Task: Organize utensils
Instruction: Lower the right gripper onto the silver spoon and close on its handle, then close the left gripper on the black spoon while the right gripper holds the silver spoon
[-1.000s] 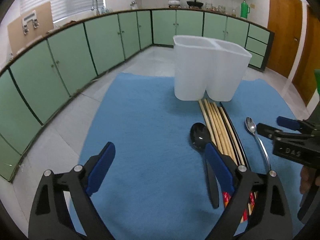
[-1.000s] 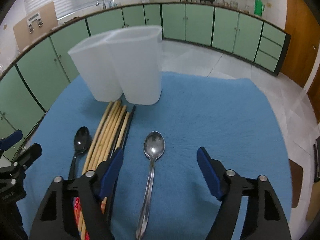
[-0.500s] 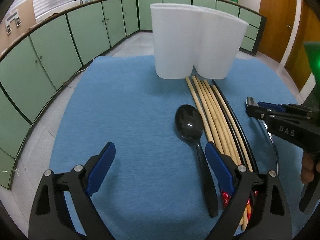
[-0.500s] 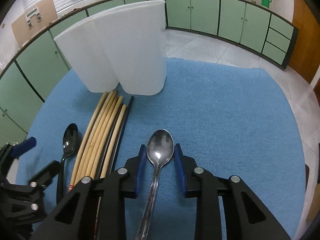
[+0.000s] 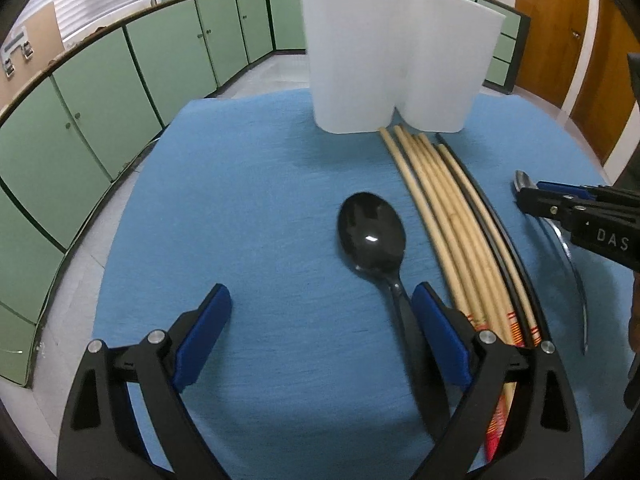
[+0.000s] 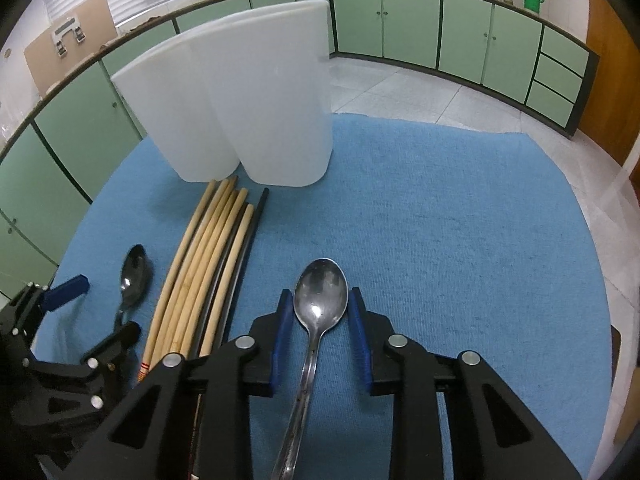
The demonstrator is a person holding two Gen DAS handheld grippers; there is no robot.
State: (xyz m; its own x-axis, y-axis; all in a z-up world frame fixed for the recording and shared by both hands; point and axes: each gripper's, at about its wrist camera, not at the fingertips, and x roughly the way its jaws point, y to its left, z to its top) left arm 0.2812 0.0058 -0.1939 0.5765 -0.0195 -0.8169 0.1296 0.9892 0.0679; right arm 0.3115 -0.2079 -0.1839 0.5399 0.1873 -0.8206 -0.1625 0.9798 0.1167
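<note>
A black spoon (image 5: 372, 236) lies on the blue cloth (image 5: 240, 200), bowl pointing away from me. My left gripper (image 5: 322, 300) hangs open over its handle, which runs just inside the right finger. Beside it lie several wooden and black chopsticks (image 5: 444, 216). Their tips reach the white two-compartment holder (image 5: 392, 60), which stands upright at the far side. My right gripper (image 6: 320, 294) is shut on the metal spoon (image 6: 320, 308), its blue pads against the sides of the bowl. The spoon rests on the cloth. In the right wrist view the left gripper (image 6: 102, 306) straddles the black spoon (image 6: 134, 276).
The cloth's right half (image 6: 460, 220) holds nothing. Past its edges the tiled floor (image 6: 420, 88) lies well below. Green cabinets (image 5: 100, 120) line the walls and a wooden door (image 5: 580, 40) stands at the right.
My right gripper's jaws have come together around the metal spoon's bowl. My left gripper has sunk and moved in over the black spoon's handle, still open.
</note>
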